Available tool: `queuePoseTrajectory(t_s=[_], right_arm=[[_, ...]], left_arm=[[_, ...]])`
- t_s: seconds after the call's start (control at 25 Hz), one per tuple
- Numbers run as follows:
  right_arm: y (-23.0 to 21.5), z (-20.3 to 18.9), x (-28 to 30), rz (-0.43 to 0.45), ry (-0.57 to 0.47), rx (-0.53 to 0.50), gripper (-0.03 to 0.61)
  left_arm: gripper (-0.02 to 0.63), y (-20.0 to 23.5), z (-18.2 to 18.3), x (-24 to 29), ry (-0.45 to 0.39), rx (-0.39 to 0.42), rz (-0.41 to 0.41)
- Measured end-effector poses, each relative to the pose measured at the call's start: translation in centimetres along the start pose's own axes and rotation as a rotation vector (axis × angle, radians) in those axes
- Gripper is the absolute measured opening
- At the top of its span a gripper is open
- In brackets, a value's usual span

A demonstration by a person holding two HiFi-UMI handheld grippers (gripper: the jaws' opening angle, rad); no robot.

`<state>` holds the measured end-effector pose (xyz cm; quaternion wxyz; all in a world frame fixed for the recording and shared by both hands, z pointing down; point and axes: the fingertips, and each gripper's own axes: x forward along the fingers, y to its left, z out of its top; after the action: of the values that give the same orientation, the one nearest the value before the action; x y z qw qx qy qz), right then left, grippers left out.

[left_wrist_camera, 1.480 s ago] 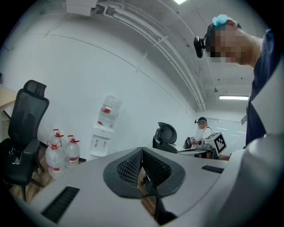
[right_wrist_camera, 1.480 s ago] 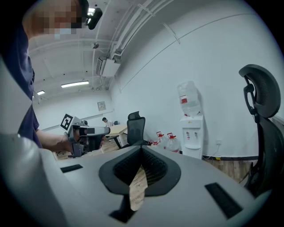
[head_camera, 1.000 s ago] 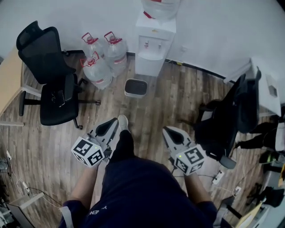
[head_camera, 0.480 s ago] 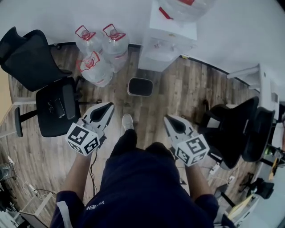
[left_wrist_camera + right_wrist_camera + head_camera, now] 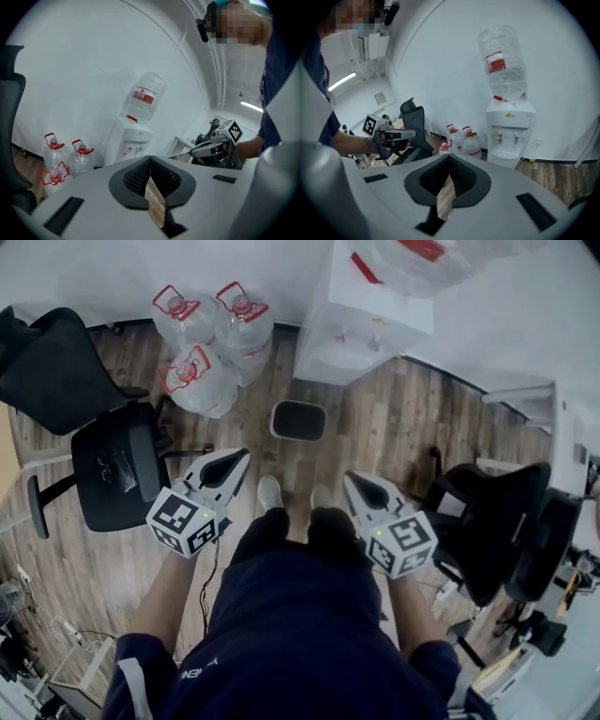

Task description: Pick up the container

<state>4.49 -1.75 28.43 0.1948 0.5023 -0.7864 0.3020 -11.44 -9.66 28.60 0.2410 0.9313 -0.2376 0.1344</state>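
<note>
A small dark bin with a pale rim (image 5: 298,420) stands on the wood floor in front of the water dispenser (image 5: 361,320). Three clear water jugs with red handles (image 5: 208,348) sit to its left by the wall. My left gripper (image 5: 240,459) is held at waist height, left of the person's legs, shut with nothing in it. On the other side of the legs my right gripper (image 5: 352,484) is likewise shut and empty. Both point toward the bin, well short of it. In the left gripper view the jaws (image 5: 150,159) meet; in the right gripper view they (image 5: 449,157) meet too.
A black office chair (image 5: 103,442) stands at the left, another black chair (image 5: 502,521) at the right beside a white desk (image 5: 562,427). Cables and a power strip (image 5: 56,634) lie at the lower left. The white wall runs behind the dispenser.
The view has moved closer to the dispenser and bin. The person's second foot has come level with the first. Both grippers stay shut, held at the same height.
</note>
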Motion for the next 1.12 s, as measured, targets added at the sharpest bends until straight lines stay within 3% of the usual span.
queuePoseTrajectory(t_s=[0.4,0.68,0.88,1.12], right_arm=[[-7.7,-2.4,7.5,-0.023,0.116,0.111,0.017],[-15.2,-7.5,14.7,-0.043,0.211,0.193,0.017],[-19.5,-12.8,20.3,-0.078,0.284,0.245,0.018],[-23.9,-21.8,26.9,-0.116,0.352,0.291,0.018]], left_arm=[[0.026,5.0,-3.3,9.4,0.128,-0.032,0.009],[0.026,10.3,-8.2,17.3,0.237,-0.032,0.045],[0.026,14.6,-14.4,21.9,0.325,-0.024,0.052],[0.028,20.1,-24.6,27.8,0.423,-0.003,0.047]])
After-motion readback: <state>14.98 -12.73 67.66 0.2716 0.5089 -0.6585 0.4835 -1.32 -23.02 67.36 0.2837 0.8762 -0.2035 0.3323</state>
